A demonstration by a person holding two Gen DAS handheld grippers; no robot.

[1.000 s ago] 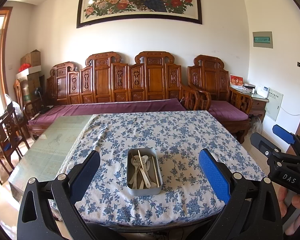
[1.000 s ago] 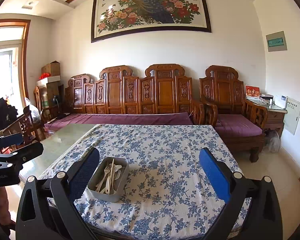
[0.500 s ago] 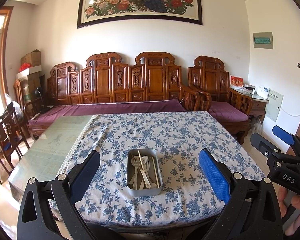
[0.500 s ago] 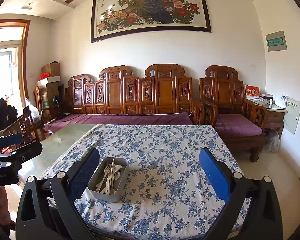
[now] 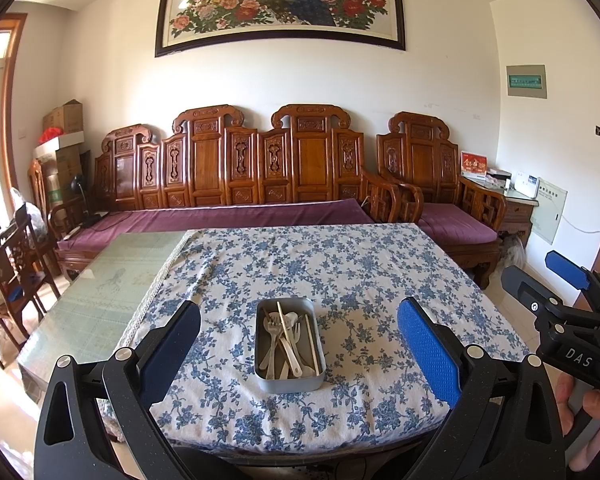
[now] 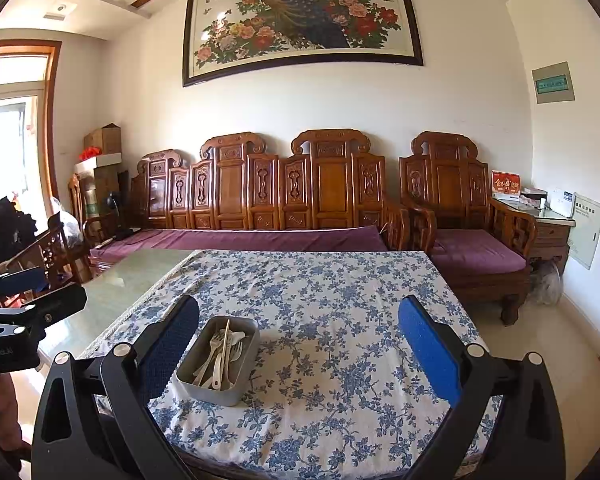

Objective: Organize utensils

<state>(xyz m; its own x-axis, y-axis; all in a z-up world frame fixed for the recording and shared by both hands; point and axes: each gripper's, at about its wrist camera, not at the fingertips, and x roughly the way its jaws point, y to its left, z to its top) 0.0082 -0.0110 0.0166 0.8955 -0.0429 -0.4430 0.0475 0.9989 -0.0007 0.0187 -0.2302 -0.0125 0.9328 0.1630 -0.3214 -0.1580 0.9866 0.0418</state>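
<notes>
- The utensils (image 5: 287,340) are lying loose and crossing one another inside a grey metal tin (image 5: 289,383); pale forks, spoons and at least two chopsticks are showing, all within the tin's walls.
- The tin is sitting on the floral tablecloth (image 5: 340,272), near the table's front edge and roughly midway across the cloth.
- Stage, as a judgement: every utensil in view is resting in the tin and none is lying on the cloth. This is fitting either a gathering into the tin that is complete, or a mixed pile that is waiting to be sorted out by type. The views are not settling which.
- The left gripper (image 5: 299,354) is hovering in front of the tin with its jaws spread wide and nothing between the pads.
- The right gripper (image 6: 299,354) is hovering likewise, jaws wide and empty, with the tin lying toward its left pad.
- Open room: the cloth behind and to the right of the tin is lying bare, giving free travel in those directions.
- Edges: the cloth is ending at a fringed hem on the left, where the glass tabletop (image 5: 112,284) is showing. The front edge is lying just below both grippers.
- A carved wooden bench (image 5: 236,184) is standing well beyond the far edge.
</notes>
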